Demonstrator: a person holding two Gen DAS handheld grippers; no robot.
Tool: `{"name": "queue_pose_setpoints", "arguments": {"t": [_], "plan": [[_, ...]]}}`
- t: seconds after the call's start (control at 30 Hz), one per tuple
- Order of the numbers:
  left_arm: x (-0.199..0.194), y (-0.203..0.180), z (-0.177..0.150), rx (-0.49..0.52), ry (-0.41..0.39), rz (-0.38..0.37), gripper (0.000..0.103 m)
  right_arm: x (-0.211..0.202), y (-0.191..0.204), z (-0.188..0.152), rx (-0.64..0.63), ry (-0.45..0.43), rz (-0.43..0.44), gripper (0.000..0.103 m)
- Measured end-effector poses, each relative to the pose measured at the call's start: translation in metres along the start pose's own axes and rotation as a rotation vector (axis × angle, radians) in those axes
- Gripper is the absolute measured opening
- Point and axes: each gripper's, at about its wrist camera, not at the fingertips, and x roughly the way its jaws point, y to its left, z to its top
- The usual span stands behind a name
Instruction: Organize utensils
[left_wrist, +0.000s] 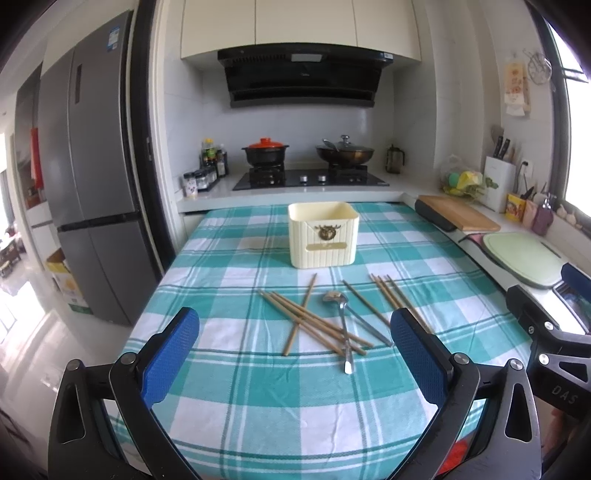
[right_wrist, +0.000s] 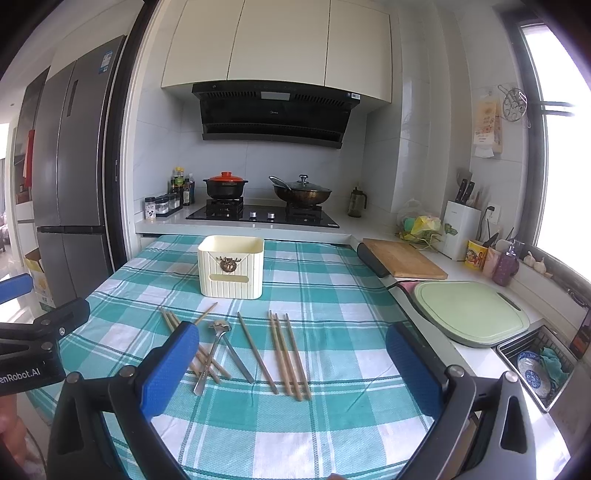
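Observation:
A cream square utensil holder (left_wrist: 324, 234) (right_wrist: 231, 266) stands upright on the teal checked tablecloth (left_wrist: 236, 406) (right_wrist: 332, 295). In front of it lie several wooden chopsticks in a crossed pile (left_wrist: 314, 322) (right_wrist: 201, 354), a metal spoon (left_wrist: 343, 325) (right_wrist: 212, 354), a grey metal piece (left_wrist: 369, 325) (right_wrist: 239, 360) and a second row of chopsticks (left_wrist: 397, 299) (right_wrist: 290, 354). My left gripper (left_wrist: 295, 362) is open and empty, held near the pile. My right gripper (right_wrist: 291, 369) is open and empty, over the right chopsticks; it also shows in the left wrist view (left_wrist: 554, 306).
A counter runs along the right with a wooden board (left_wrist: 458, 212) (right_wrist: 404, 258), a green board (left_wrist: 524, 258) (right_wrist: 469, 312) and a sink rack (right_wrist: 539, 365). A stove with pots (left_wrist: 310, 177) (right_wrist: 262, 212) stands behind the table. A fridge (left_wrist: 92, 166) stands left.

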Motion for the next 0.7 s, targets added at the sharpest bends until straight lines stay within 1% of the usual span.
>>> {"name": "queue_pose_setpoints", "arguments": {"t": [0.7], "plan": [[0.0034, 0.0036, -0.0005, 0.0, 0.004, -0.001, 0.103, 0.0031, 0.0026, -0.0002, 0.0, 0.007, 0.001, 0.103]]}}
